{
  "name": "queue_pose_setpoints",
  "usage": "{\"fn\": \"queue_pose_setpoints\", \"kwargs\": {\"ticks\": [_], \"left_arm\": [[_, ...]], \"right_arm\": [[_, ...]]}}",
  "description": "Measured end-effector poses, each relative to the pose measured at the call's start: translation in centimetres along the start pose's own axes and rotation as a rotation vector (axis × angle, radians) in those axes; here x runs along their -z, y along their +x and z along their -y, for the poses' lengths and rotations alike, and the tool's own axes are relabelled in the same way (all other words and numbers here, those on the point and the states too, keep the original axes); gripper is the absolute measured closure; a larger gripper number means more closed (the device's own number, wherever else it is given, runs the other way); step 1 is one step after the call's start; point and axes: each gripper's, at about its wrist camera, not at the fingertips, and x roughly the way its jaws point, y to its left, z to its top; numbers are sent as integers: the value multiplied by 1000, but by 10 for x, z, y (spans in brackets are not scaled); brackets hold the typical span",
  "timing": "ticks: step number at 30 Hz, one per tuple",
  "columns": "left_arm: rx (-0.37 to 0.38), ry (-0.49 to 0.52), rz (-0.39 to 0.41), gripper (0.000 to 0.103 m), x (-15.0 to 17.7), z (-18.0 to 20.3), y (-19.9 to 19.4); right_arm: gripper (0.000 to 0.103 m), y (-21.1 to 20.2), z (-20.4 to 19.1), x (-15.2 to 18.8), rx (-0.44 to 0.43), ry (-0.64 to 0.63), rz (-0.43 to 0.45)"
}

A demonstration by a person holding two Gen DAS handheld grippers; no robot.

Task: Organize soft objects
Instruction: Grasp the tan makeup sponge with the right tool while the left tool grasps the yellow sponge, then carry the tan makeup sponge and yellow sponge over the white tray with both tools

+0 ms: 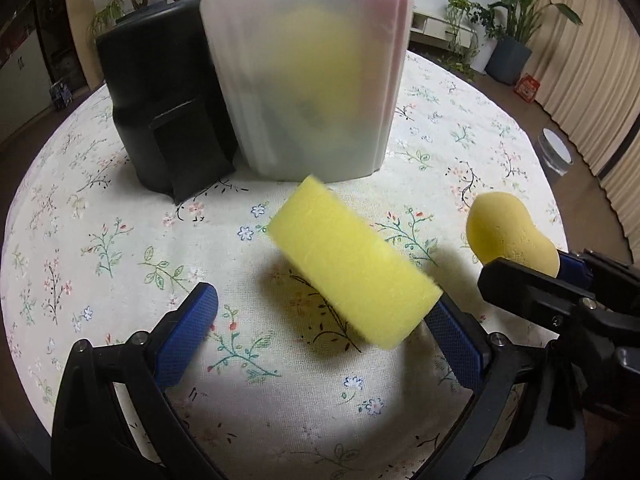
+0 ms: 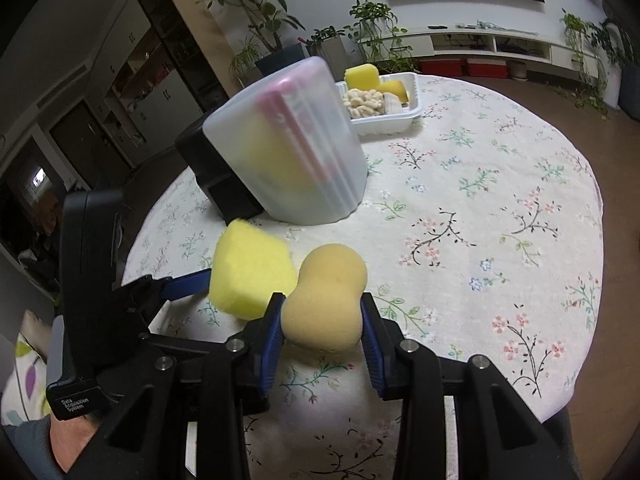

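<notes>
Fingers of our left gripper (image 1: 320, 328) stand wide apart, and the yellow block sponge (image 1: 352, 264) hangs tilted and blurred between them, clear of the left pad; whether it touches the right pad we cannot tell. Our right gripper (image 2: 322, 320) is closed on the peanut-shaped sponge (image 2: 326, 300), both blue pads pressing its waist, just beside the block sponge. Beyond them on the flowered tablecloth (image 1: 460, 152) stands a frosted plastic bin (image 1: 308, 80) with something yellow showing through its wall, and a black box (image 1: 160, 108) touches its left side. Behind the bin sits a white tray (image 2: 394, 120) holding more sponges (image 2: 362, 76).
</notes>
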Motion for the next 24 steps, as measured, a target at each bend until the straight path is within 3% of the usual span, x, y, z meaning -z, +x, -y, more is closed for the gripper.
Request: {"fn": "queue_pose_setpoints", "kwargs": {"ticks": [3,5,7,9,15,24], "left_arm": [[-3,-9,3,0,1,2,1],[14,-30,26,6,4,0,-4],[24,-41,51,53,3,0,-7],[26,-31,57,73,1,2,-8],[93,-82,57,81,4,-11,-12],[61,-62,98,84,12,-25,-35]], "right_arm": [[64,-1,3,0,-1,4,6],[64,-2,2,0,-3,2,10],[64,-4,3,0,-8,6,21],[64,-6,4,1,-4,3,22],[64,-9,6,8,-11,12,21],[64,-6,-6,12,10,-26,16]]}}
